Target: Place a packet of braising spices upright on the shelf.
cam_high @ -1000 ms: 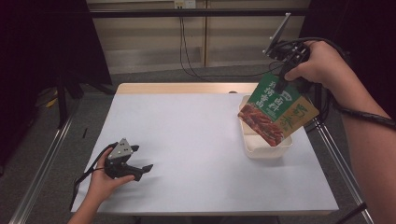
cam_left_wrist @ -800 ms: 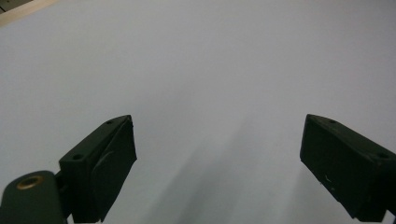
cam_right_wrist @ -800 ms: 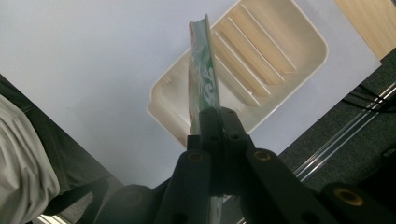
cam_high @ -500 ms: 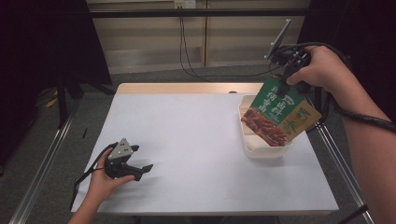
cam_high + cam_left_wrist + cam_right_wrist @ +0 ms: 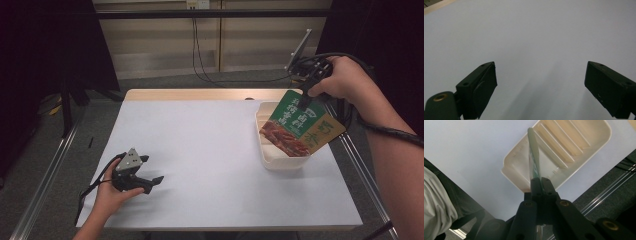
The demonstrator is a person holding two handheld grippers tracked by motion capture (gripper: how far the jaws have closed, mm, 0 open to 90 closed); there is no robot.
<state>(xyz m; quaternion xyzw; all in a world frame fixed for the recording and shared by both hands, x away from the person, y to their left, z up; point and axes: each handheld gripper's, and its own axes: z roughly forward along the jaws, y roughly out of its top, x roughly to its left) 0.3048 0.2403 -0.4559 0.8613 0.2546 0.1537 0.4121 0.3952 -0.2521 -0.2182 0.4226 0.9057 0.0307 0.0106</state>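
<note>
My right gripper is shut on the top edge of a flat green food packet printed with a picture of red-brown food. The packet hangs tilted over a cream compartment tray at the right side of the table. In the right gripper view the packet is edge-on between the pinched jaws, with the tray and its divider ribs below. My left gripper rests on the white table top at the near left, held by a hand. Its jaws stand wide apart with bare table between them.
The white table has a wooden strip along its far edge. A metal rail runs along its right side, close to the tray. Cables hang by the wall panel behind. Dark floor surrounds the table.
The right hand has shifted the packet a little to the right and down over the tray. The left gripper has stayed put.
</note>
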